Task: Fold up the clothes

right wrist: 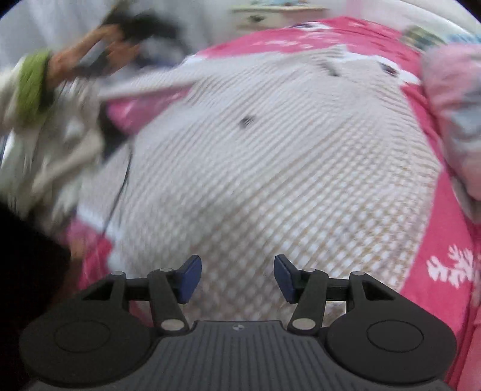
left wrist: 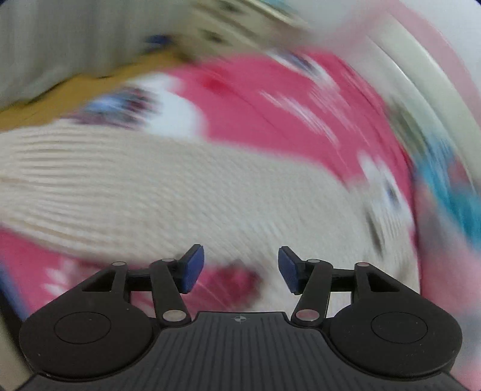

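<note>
A cream checked garment [right wrist: 270, 168] lies spread on a pink bedspread [right wrist: 445, 240]; the left wrist view shows the same cream garment [left wrist: 156, 186] blurred. My right gripper [right wrist: 237, 278] hovers over the garment's near edge, open, with nothing between its blue pads [right wrist: 189, 279]. My left gripper [left wrist: 240, 269] is also open and empty above the cream cloth and the pink bedspread [left wrist: 270, 99]. In the right wrist view a person's hand [right wrist: 90, 57] at the upper left holds the other gripper above the garment's sleeve.
A pale pink and blue piece of clothing [right wrist: 454, 120] lies at the right of the bed. A pile of pale cloth [right wrist: 51, 156] sits at the left. Beyond the bed are a yellowish floor [left wrist: 45, 102] and a white drawer unit [right wrist: 270, 15].
</note>
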The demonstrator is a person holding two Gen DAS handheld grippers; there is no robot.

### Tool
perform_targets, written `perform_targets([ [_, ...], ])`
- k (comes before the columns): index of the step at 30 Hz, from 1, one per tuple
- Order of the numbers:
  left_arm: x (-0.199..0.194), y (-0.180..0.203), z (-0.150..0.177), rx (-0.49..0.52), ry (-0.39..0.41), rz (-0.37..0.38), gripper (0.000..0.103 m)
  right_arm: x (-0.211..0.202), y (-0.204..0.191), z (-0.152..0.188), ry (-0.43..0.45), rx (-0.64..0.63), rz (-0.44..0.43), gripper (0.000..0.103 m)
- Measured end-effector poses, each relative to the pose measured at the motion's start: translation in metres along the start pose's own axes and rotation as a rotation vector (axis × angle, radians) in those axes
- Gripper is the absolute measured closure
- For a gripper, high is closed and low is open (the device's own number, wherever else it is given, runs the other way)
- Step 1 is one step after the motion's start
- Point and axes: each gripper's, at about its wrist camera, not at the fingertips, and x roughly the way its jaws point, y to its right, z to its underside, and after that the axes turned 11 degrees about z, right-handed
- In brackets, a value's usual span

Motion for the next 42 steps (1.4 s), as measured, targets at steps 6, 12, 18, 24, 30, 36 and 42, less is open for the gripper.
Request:
perform_targets([
  [6,-0.009,-0.065,-0.019,-0.418,0.031,-0.100,0.041,0.005,0.010,-0.017,0.015,0.182,-0.076,0.047],
  [12,0.006,-0.088,-0.005,-0.601,0.072,-0.166,0.041,0.020,-0.008,-0.045,0.055,0.121,-0.121,0.046],
  [18,-0.001,-0.097,-0.011,-0.646,0.268,-0.197,0.041,0.067,-0.017,-0.136,0.105,0.048,-0.216,0.046],
  [24,0.003,-0.096,-0.009,-0.569,0.360,-0.237,0.073,0.164,-0.071,-0.249,0.244,-0.102,-0.141,0.057],
  [30,-0.001,-0.080,-0.007,-0.393,0.410,-0.253,0.091,0.264,-0.110,-0.296,0.238,0.002,-0.050,0.065],
  [36,-0.015,-0.026,-0.011,-0.057,0.491,-0.156,0.094,0.295,-0.111,-0.276,0.236,-0.007,-0.042,0.065],
  [42,-0.024,0.045,0.019,0.375,0.547,0.027,0.094,0.268,-0.055,-0.290,0.227,0.179,-0.212,0.065],
])
